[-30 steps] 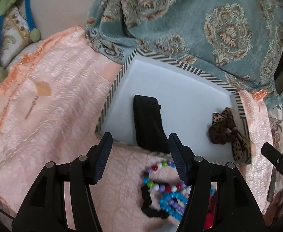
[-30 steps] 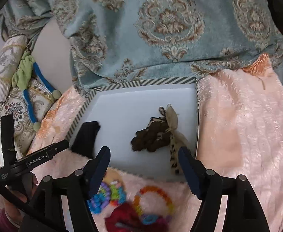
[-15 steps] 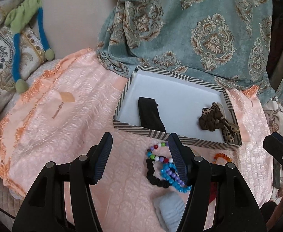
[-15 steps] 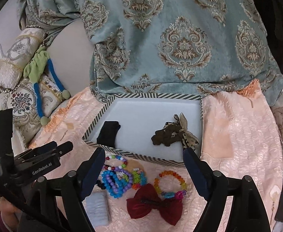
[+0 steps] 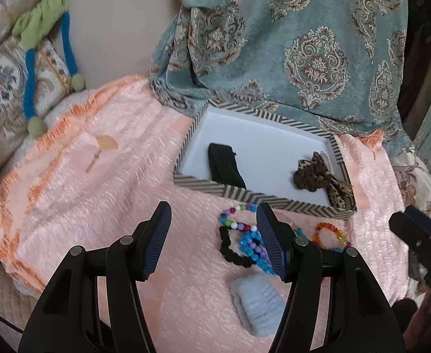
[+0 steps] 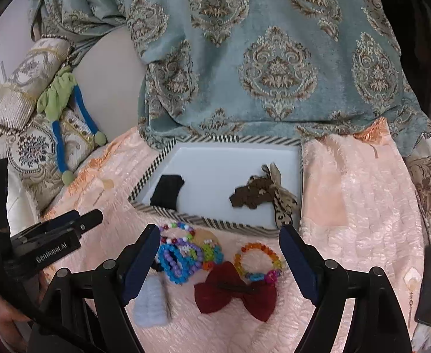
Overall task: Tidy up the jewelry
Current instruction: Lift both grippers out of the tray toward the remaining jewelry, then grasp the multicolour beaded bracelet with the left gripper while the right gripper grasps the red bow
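Note:
A striped-rim white tray (image 5: pixel 233 191) (image 6: pixel 215 222) lies on a pink blanket. It holds a black band (image 5: pixel 224 166) (image 6: pixel 168 190) and a leopard scrunchie (image 5: pixel 321 179) (image 6: pixel 262 194). In front of it lie beaded bracelets (image 5: pixel 252 242) (image 6: pixel 183 253), an orange bracelet (image 6: pixel 258 260) (image 5: pixel 330 235), a dark red bow (image 6: pixel 236 292) and a grey-blue band (image 5: pixel 258 303) (image 6: pixel 150 304). My left gripper (image 5: pixel 214 241) is open and empty, above the blanket left of the bracelets. My right gripper (image 6: pixel 219 260) is open and empty, above the bow and bracelets.
A teal patterned cloth (image 6: pixel 259 58) hangs behind the tray. Cushions with a green and blue cord (image 5: pixel 38 47) (image 6: pixel 65 111) lie at the left. The pink blanket (image 5: pixel 83 182) (image 6: pixel 362 206) spreads on both sides of the tray.
Both grippers have pulled back and up from the tray. The bracelets, bow and grey band in front of it have come into view. The tray's contents have not moved.

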A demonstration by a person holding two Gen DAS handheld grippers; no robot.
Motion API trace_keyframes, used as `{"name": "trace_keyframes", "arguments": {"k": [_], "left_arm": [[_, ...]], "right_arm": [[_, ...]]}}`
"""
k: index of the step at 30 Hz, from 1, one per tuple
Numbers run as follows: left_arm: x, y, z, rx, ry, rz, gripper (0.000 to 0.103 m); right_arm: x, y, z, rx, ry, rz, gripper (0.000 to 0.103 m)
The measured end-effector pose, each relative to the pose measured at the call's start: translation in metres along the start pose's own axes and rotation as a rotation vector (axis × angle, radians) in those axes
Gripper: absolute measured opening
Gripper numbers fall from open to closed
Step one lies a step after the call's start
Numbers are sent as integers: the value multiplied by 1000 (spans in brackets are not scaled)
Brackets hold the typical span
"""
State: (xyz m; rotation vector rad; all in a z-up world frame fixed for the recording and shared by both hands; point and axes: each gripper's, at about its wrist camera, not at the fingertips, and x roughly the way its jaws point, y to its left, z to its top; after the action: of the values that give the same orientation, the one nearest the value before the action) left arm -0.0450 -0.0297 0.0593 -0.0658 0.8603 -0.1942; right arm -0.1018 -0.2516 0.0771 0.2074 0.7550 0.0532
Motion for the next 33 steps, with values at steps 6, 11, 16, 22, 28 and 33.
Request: {"name": "trace_keyframes", "arguments": {"k": [6,11,16,22,28,33], "left_arm": [[19,10,-9,-51,92,-42,60],[47,16,-17,-74,185,-58,60],[68,22,-13,-133,242,-76,60],[90,18,2,-148,257,-68,60],[112,9,10,-101,291,-46,60],[129,2,11,-67,324,-32,60]], "right_arm": [[12,-18,-22,11,48,-8,81],[34,-40,-40,31,119,-21,81],[43,-55,-52,52,152,-21,75],[53,-59,-61,44,193,5,63],[54,-51,-67,4,207,50,63],[63,-57,-72,30,239,51,63]]}}
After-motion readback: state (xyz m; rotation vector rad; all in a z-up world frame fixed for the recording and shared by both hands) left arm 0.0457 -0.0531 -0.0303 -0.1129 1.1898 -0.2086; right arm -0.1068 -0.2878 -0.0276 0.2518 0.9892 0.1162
